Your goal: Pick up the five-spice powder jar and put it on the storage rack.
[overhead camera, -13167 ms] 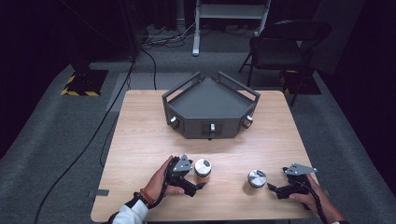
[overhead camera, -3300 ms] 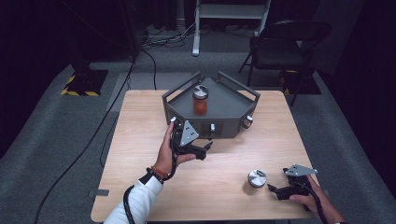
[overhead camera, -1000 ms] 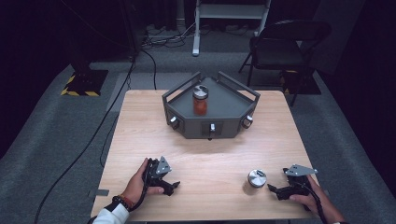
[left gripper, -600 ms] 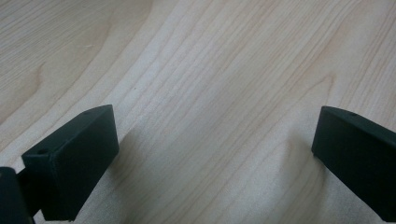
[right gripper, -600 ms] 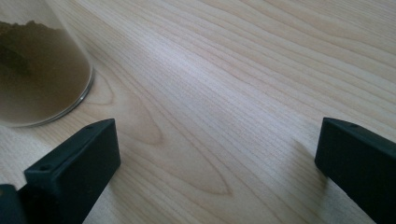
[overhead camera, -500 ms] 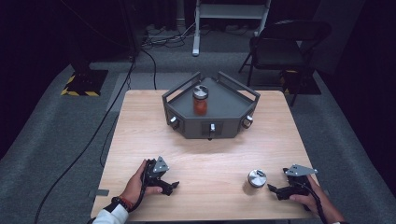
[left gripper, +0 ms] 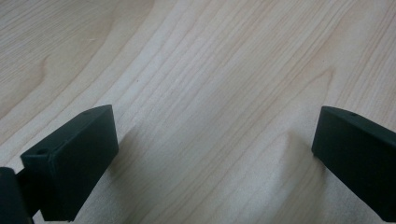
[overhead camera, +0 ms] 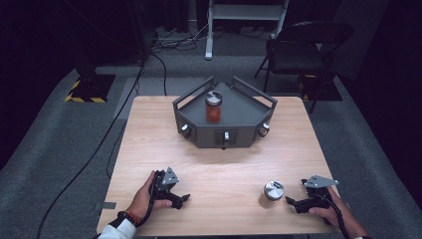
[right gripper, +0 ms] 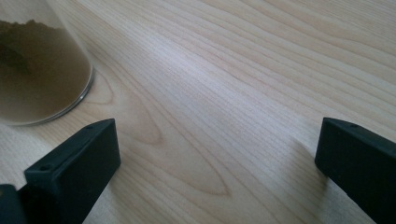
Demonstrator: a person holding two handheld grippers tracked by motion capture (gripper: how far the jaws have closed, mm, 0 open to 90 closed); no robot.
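Dark studio, grey carpet floor, wooden desk (overhead camera: 149, 129) at centre; black folding chair (overhead camera: 303, 52) behind far right corner, cables on floor past far edge.

Dark grey angular tray (overhead camera: 249, 112) with knobs, near middle of desk's far edge. Jar with red contents (overhead camera: 213, 107), silver lid, upright inside tray, left of tray's middle.

Second jar, brown contents (overhead camera: 273, 191), silver lid, upright on bare desk near front edge, right of centre. Untouched.

Left gripper (overhead camera: 180, 199) in person's left hand (overhead camera: 144, 199), resting low near front-left part of desk, tips pointing right. Jaws spread wide in left gripper view, nothing but wood grain between them.

Right gripper (overhead camera: 291, 201) in right hand (overhead camera: 331, 214), near front-right corner, tips pointing left at brown jar, just beside it, not touching. Jaws spread wide in right gripper view, bare desk between them; glass base of brown jar (right gripper: 39, 70) visible up-left, outside left jaw.

Both grippers empty. Well apart from each other and from tray.
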